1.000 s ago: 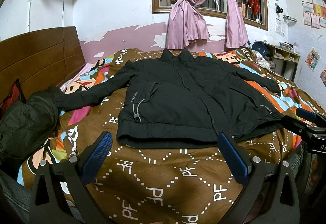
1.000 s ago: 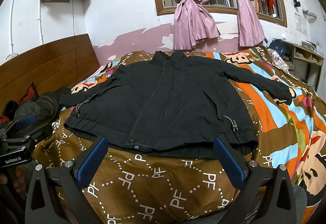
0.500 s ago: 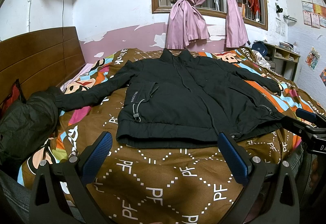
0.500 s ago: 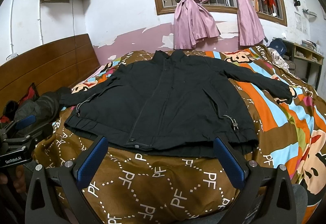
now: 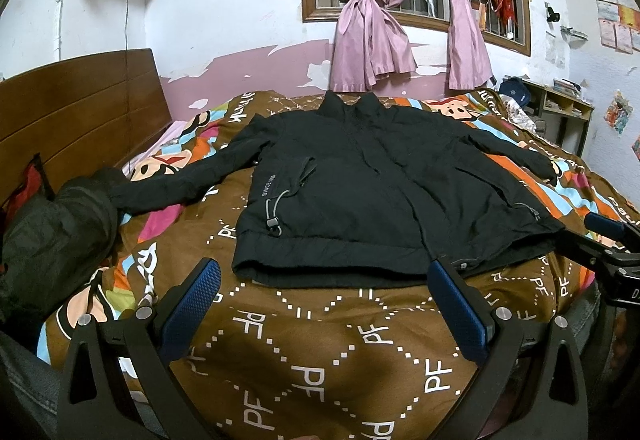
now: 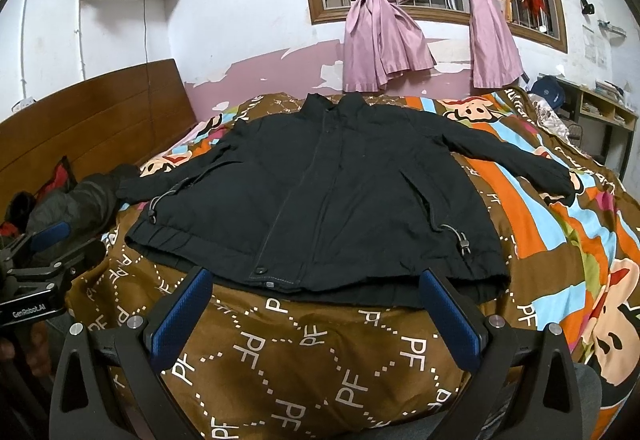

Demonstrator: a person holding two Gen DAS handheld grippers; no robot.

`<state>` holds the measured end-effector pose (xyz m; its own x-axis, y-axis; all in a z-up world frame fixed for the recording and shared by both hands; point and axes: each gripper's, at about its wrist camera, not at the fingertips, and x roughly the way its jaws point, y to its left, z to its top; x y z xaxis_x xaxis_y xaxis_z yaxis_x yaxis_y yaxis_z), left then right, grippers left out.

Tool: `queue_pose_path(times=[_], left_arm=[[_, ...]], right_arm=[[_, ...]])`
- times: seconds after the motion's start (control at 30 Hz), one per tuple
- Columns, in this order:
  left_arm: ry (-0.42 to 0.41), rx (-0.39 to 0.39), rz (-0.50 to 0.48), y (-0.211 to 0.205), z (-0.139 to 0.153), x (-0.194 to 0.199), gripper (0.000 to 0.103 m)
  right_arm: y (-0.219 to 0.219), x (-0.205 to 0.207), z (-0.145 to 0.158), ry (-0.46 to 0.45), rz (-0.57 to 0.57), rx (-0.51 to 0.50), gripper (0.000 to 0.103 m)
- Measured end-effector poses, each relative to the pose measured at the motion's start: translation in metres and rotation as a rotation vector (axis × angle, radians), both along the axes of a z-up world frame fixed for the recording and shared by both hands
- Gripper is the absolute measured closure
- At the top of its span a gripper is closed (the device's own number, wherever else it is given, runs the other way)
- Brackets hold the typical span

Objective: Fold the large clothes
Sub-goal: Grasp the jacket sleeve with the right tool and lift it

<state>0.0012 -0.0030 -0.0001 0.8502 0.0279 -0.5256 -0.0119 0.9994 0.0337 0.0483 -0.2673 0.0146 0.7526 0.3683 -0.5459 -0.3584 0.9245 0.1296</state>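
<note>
The jacket (image 5: 360,192) lies flat on the bed (image 5: 320,340), front up, collar toward the window, both sleeves spread wide. The left gripper (image 5: 326,304) and right gripper (image 6: 316,304) hover just short of the hem, both released and holding nothing. The cloth looks soft, fairly thick and probably limp, so it should sag when lifted. The left cuff may touch a dark bundle (image 5: 52,224); the view is unclear. A sleeve cuff or hem corner looks like the best pinch.
</note>
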Motion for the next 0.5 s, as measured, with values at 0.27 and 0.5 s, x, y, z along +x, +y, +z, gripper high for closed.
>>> queue_pose_path(times=[0.27,0.5], left_arm=[[0.035,0.036,0.097,0.011,0.017,0.007,0.002],[0.046,-0.013,0.137,0.025,0.058,0.019,0.002]], right_arm=[[0.006,0.001,0.031,0.017,-0.102,-0.122,0.0],[-0.001,-0.011,0.081,-0.049,-0.162,-0.153,0.0]])
